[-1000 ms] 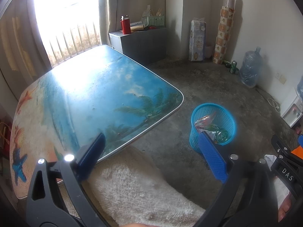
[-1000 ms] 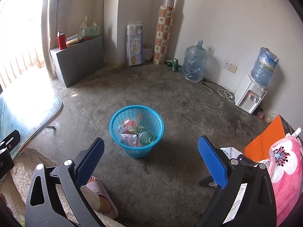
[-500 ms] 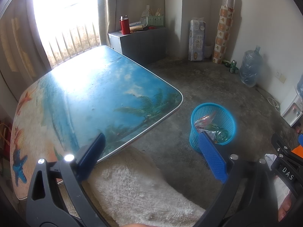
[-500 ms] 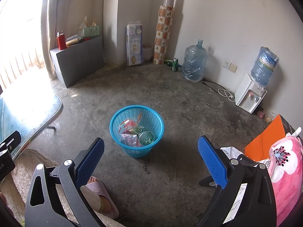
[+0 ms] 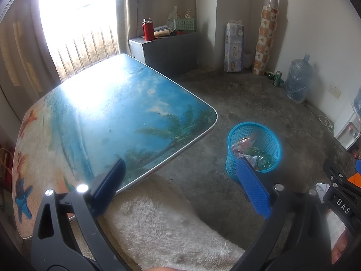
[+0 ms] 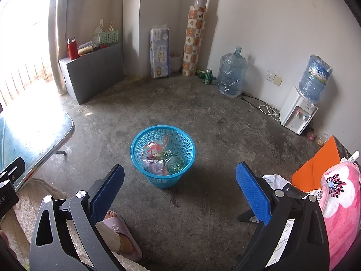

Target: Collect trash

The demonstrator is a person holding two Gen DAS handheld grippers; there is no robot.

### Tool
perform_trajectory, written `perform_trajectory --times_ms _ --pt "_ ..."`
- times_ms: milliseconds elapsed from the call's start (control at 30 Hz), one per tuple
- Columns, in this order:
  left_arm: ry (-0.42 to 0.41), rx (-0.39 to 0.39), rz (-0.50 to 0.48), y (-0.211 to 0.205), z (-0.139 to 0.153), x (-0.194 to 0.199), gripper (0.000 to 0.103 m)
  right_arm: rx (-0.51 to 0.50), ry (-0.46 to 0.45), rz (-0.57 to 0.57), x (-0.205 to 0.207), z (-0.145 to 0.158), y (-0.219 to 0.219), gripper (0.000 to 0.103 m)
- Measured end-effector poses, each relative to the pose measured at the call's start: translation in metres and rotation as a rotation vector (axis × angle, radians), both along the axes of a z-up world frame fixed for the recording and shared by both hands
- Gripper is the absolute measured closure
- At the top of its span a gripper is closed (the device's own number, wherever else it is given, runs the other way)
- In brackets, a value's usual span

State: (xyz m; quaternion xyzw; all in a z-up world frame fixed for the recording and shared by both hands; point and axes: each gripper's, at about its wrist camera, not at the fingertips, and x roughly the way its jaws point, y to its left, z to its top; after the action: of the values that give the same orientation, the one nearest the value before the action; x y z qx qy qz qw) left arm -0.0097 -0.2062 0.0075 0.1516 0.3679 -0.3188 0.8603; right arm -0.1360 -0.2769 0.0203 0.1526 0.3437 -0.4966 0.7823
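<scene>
A blue mesh trash basket (image 6: 163, 155) stands on the concrete floor, also in the left wrist view (image 5: 253, 149). It holds plastic wrappers (image 6: 153, 158) and a green glass bottle (image 6: 174, 163). My right gripper (image 6: 179, 192) is open and empty, held above the floor just in front of the basket. My left gripper (image 5: 180, 185) is open and empty, over the near corner of a table with a beach print (image 5: 101, 117), with the basket behind its right finger (image 5: 252, 187).
A white fluffy rug (image 5: 162, 223) lies under the left gripper. A foot in a pink slipper (image 6: 117, 232) is near the right gripper. A grey cabinet (image 6: 92, 72), water jugs (image 6: 231, 74), a dispenser (image 6: 297, 113) and a pink blanket (image 6: 340, 203) line the edges.
</scene>
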Motion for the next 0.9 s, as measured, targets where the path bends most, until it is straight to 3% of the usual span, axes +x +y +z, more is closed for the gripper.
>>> perform_trajectory --times_ms 900 --pt "0.001 0.002 -0.004 0.0007 0.0002 0.0015 0.009 0.006 -0.001 -0.004 -0.0040 -0.0042 0.0010 0.007"
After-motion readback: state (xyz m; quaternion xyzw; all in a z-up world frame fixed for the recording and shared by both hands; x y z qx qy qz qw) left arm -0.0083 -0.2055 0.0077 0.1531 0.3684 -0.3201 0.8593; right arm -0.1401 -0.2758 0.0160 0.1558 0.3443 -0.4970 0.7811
